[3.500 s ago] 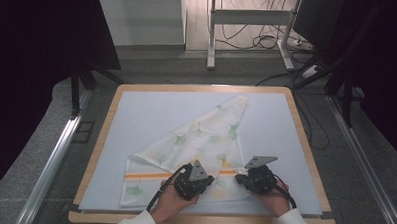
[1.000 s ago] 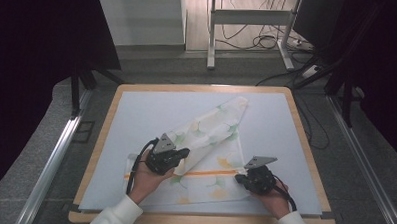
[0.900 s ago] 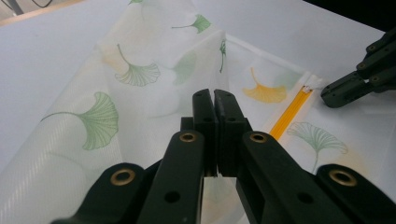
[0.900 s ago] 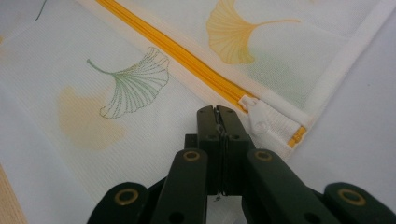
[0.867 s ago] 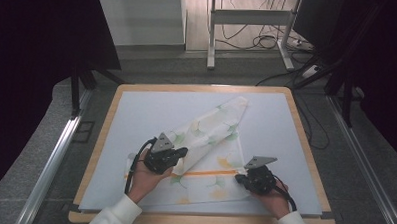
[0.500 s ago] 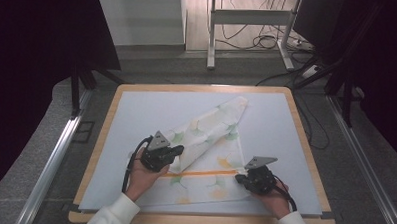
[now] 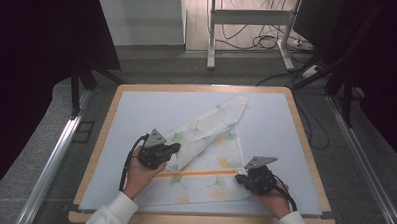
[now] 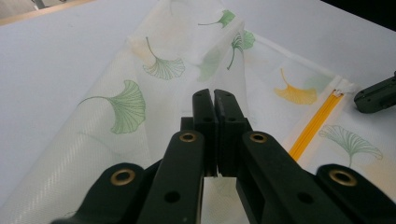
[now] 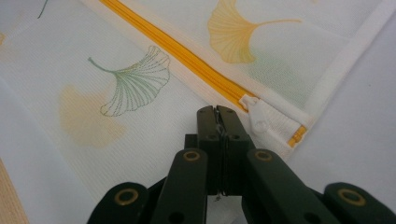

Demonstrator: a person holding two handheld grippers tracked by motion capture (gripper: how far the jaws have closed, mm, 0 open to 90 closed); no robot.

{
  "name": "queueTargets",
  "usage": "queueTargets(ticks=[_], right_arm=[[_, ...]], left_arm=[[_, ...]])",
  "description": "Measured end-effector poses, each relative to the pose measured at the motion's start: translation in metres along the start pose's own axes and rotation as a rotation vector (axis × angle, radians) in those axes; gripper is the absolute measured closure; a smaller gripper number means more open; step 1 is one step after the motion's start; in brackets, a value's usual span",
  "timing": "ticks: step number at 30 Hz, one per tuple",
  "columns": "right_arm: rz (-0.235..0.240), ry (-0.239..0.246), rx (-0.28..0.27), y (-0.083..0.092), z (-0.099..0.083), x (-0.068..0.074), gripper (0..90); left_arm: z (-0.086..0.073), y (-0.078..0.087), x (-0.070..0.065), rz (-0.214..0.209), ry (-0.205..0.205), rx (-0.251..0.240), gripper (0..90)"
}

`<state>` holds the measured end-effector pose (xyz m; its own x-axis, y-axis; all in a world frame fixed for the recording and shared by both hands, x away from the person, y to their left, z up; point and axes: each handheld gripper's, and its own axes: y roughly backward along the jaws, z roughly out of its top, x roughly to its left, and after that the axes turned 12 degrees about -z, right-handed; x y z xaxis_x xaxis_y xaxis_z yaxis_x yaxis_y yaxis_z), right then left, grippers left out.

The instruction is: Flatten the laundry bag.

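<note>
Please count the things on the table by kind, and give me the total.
Mesh bag with leaf print and orange zipper: 1
Tongs: 2, the left tongs and the right tongs, each held in a hand
Total: 3

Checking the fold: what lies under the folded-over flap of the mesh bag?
Under the flap the mesh bag continues, its orange zipper emerging beside it. Whatever lies beneath the flap's middle is covered.
</note>
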<state>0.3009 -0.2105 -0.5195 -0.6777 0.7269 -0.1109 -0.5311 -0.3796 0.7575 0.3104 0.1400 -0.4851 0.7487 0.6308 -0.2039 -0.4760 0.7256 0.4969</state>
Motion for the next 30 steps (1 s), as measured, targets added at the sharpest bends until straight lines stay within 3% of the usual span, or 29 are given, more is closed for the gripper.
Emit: queueTargets(ticks=[18,30], right_arm=[[0.001,0.000,-0.002,0.000,0.000,0.000,88.2],[0.010,-0.010,0.001,0.000,0.000,-0.001,88.2]], left_arm=[[0.002,0.011,0.018,0.044,0.038,-0.035,89.6],[0.003,0.008,0.033,0.078,0.048,-0.029,89.6]])
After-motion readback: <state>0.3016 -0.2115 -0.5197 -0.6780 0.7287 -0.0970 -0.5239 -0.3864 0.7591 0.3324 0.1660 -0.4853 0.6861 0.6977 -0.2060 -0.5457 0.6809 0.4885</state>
